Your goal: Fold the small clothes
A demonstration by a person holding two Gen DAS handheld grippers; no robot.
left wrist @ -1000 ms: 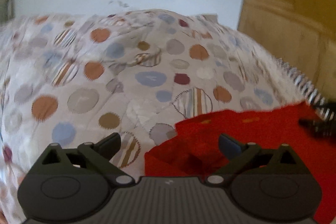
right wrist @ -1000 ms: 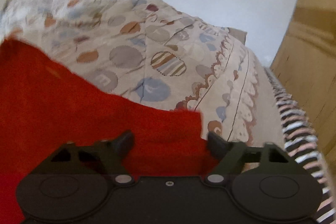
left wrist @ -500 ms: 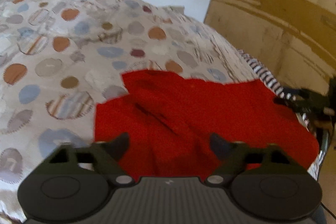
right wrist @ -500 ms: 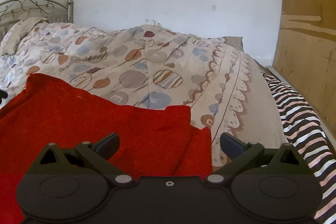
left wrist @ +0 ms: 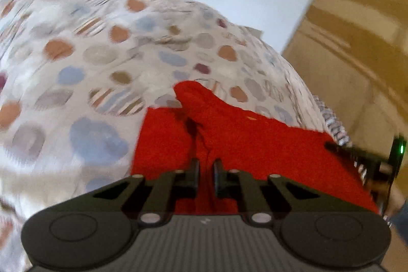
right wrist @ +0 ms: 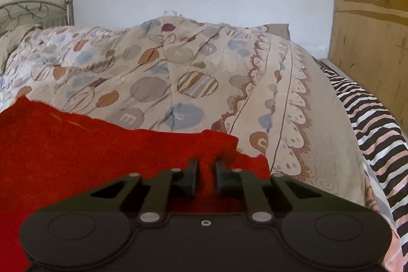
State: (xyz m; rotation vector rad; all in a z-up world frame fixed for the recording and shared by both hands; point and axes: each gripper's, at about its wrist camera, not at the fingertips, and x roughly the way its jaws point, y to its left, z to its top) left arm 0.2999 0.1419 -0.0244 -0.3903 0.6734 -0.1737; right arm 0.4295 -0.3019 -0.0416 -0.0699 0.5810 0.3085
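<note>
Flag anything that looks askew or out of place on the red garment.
The red garment is not flat: near the left tool the cloth is bunched into a dark crease, with one flap sticking up over the quilt. Nothing looks torn or spilled.

The left gripper (left wrist: 205, 175) pinches a ridge of the red garment (left wrist: 255, 142), fingers nearly together. Cloth spreads ahead and rightward over the spotted quilt (left wrist: 102, 68). The right gripper (left wrist: 362, 157) shows far right, blurred.

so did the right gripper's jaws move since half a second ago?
Yes. The right gripper has closed: its jaws, then wide apart, now pinch the red garment near its corner, in front of the patterned quilt.
</note>
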